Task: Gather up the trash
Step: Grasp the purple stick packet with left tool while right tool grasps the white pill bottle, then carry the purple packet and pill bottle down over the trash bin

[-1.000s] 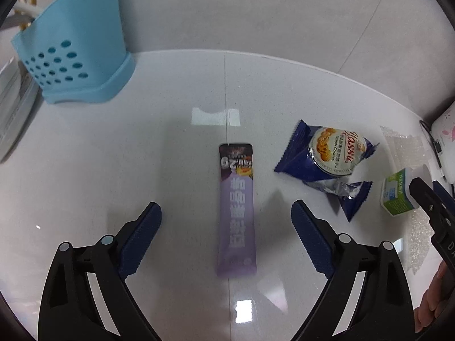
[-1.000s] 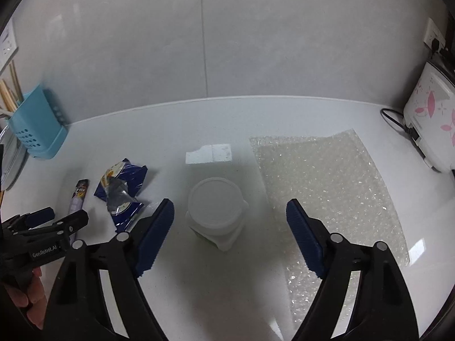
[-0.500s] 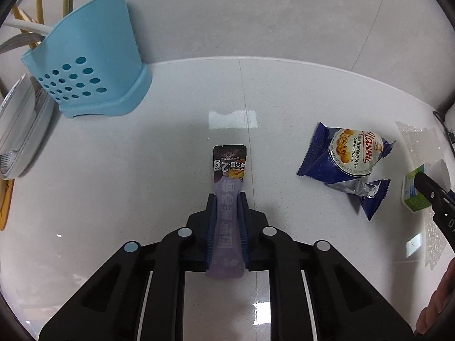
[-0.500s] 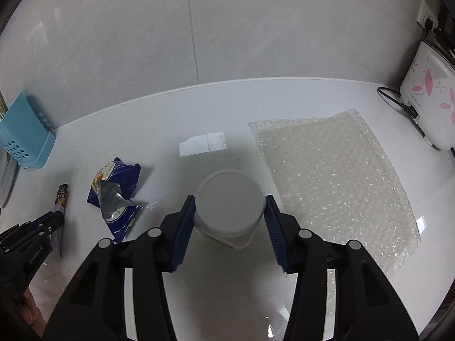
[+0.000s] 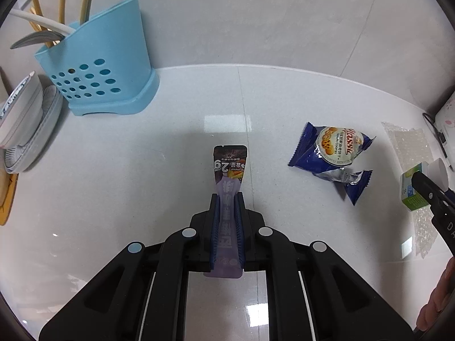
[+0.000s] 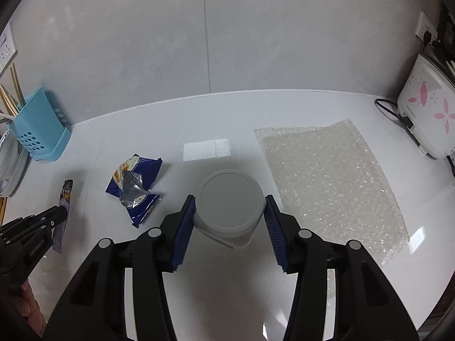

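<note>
My left gripper [image 5: 227, 224]: jaws clamp the long purple foil sachet [image 5: 228, 199] | my right gripper [image 6: 230, 224]: jaws squeeze the white round lidded plastic tub [image 6: 229, 201] | both above the glossy white surface [image 6: 227, 284].

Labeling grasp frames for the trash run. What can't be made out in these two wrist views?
- Left wrist view: middle of the purple wrapper hidden between the left gripper pads.
- Right wrist view: white cup base hidden under its lid; right gripper contact looks firm.
- Left wrist view: green carton partly covered by the right gripper.
- No trash bin in either view.
</note>
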Demonstrator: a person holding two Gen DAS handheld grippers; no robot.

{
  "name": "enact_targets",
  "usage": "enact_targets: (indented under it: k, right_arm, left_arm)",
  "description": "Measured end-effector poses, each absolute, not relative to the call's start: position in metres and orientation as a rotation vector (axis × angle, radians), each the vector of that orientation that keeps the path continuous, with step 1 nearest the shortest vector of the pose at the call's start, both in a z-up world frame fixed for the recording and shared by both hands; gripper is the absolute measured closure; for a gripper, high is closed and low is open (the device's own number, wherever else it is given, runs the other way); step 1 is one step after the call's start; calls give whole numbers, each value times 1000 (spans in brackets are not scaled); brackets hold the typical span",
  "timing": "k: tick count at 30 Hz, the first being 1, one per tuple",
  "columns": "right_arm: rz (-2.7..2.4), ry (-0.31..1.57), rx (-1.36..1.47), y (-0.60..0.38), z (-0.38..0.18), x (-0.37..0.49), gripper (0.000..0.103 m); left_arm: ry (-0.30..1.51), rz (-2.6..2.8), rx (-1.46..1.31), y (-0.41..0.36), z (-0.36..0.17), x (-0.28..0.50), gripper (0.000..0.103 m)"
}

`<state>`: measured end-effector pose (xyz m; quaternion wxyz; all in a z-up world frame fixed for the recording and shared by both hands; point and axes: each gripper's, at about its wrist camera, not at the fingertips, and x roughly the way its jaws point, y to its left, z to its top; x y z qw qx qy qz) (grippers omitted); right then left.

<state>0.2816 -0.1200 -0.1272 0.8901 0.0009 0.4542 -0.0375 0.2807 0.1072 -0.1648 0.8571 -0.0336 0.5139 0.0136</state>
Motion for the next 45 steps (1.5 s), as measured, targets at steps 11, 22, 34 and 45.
enact_targets:
  k: [11, 22, 34, 45]
  right_arm:
    - [-62, 920, -6, -128, -108, 253, 57]
    - [-27, 891, -7, -147, -84, 216, 57]
    - [78, 867, -40, -174, -58, 156, 57]
    - [149, 858, -75, -200, -49, 92, 57]
  left_arm:
    - [1054, 28, -68, 103, -137, 246, 93]
    - [1042, 24, -64, 88, -120, 205, 93]
    - [1017, 55, -75, 51, -97, 133, 93]
    - [1008, 68, -98, 20, -82, 58, 93]
